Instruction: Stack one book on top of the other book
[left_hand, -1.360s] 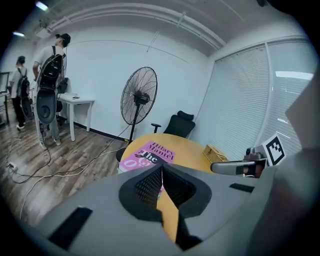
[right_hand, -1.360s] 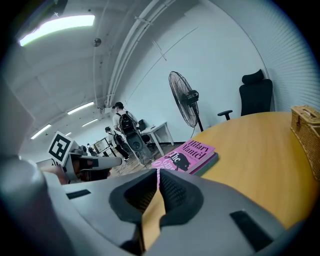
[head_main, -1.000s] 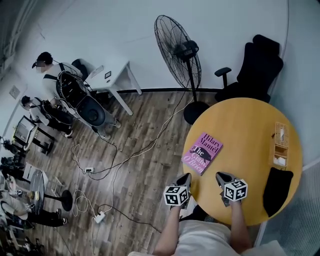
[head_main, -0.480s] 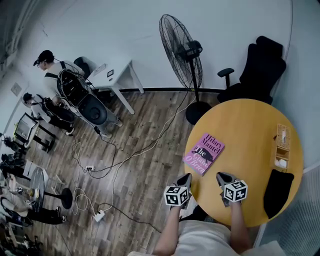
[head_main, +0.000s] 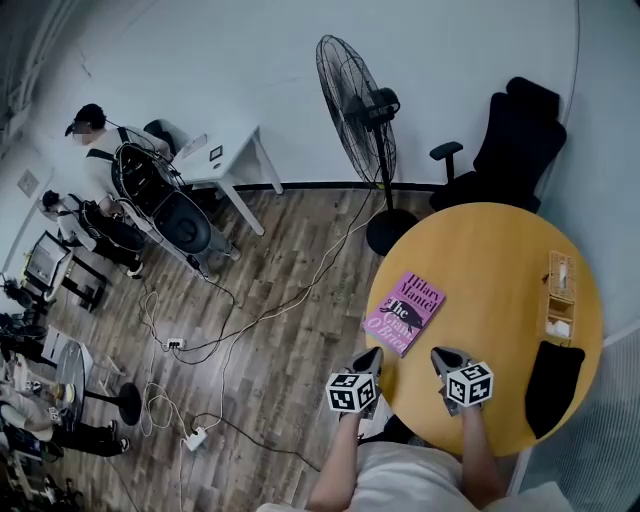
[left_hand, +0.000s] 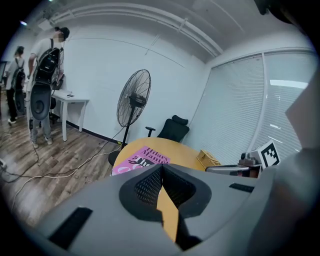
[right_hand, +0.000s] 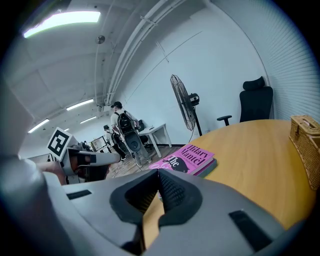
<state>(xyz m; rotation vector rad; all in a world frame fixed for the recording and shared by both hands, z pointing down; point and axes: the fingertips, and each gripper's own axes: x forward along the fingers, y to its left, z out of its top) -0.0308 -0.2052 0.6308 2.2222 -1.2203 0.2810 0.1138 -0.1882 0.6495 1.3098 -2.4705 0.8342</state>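
Both hand-held grippers are closed and empty. The left hand-held gripper (left_hand: 161, 172) has its ridged black pads meeting at the tips, and only bare wood shows through the slot behind them. The right hand-held gripper (right_hand: 158, 175) looks the same, its pads tip to tip with nothing between them. In the head view the two sit side by side at the near rim of the round tabletop (head_main: 490, 250), a smooth yellow wooden disc. Each carries a white cube printed with black square markers.

The pink book (head_main: 405, 312) lies flat near the tabletop's left edge, just beyond the left hand-held gripper and apart from both. It is a thin rectangle with a smooth cover, dark lettering and a dark animal shape. The right gripper view shows it resting on a second book (right_hand: 209, 168), darker and greenish, whose edge peeks out along one side underneath.

A rectangular woven wicker box (head_main: 560, 290) stands toward the tabletop's right side. Nearer, a black soft-looking thing (head_main: 555, 385) lies at the rim; what it is cannot be told. Beyond the tabletop stand a pedestal fan (head_main: 355, 105) with a round wire cage and a padded black office chair (head_main: 510, 135), on a wood-plank floor (head_main: 280, 330) strewn with cables.
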